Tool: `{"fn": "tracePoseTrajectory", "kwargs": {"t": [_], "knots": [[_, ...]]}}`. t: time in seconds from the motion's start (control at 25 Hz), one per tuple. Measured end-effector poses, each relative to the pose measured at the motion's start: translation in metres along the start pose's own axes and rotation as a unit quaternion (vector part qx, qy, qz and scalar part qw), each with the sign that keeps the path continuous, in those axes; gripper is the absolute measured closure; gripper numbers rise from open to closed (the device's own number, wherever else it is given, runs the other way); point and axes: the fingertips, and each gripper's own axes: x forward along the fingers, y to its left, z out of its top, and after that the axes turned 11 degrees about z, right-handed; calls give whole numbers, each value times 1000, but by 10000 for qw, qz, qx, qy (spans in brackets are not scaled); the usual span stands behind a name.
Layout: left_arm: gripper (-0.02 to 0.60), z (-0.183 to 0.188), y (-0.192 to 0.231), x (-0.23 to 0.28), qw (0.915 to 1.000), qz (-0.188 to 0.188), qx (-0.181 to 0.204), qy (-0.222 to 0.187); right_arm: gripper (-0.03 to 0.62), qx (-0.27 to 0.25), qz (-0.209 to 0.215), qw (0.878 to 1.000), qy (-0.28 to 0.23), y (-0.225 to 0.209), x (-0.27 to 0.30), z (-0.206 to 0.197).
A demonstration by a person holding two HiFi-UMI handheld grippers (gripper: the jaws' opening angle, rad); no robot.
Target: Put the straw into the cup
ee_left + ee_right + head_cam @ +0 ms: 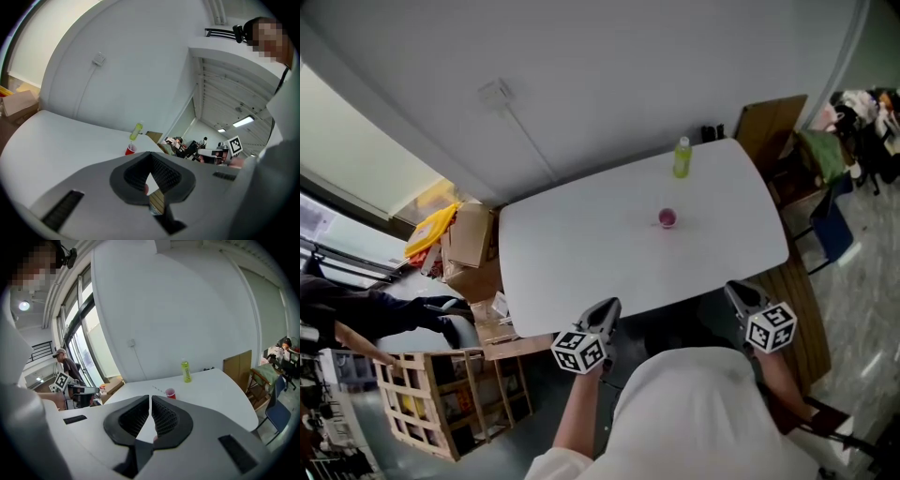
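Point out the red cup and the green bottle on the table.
red cup (667, 217), head view, on its open top.
green bottle (682, 161), head view, on the middle of its body.

The cup (667, 217) is small and red, standing upright with its mouth open on the white table (581, 253), out past the middle from me. The straw (158, 389) lies flat on the tabletop near it (thin and pale, I barely make it out), not in the cup.

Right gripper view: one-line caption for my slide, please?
Shut and empty, the right tool points across the white table toward the red cup and the green bottle behind it.
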Motion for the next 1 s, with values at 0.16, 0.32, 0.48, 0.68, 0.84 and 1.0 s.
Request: {"fn": "tracePoseTrajectory", "kwargs": {"t": [0.16, 0.32, 0.48, 0.68, 0.84, 1.0], "knots": [[580, 4, -17, -11, 9996, -254, 9, -76, 554, 208, -147, 9992, -296, 11, -21, -5], [580, 4, -33, -18, 9990, -421, 36, -154, 554, 258, -212, 9987, -384, 13, -36, -14], [580, 1, -41, -18, 9992, -334, 17, -198, 554, 322, -107, 9987, -390, 9, -44, -15], [580, -8, -45, -14, 9996, -49, -144, -250, 556, 177, 130, 9991, -357, 2, -46, -5], [580, -15, -57, -11, 9990, 42, -352, -277, 556, -99, 401, 9988, -254, 1, -47, 2], [580, -17, -71, -8, 9990, 72, -351, -280, 556, -159, 529, 9982, -244, -4, -50, 6]]}}
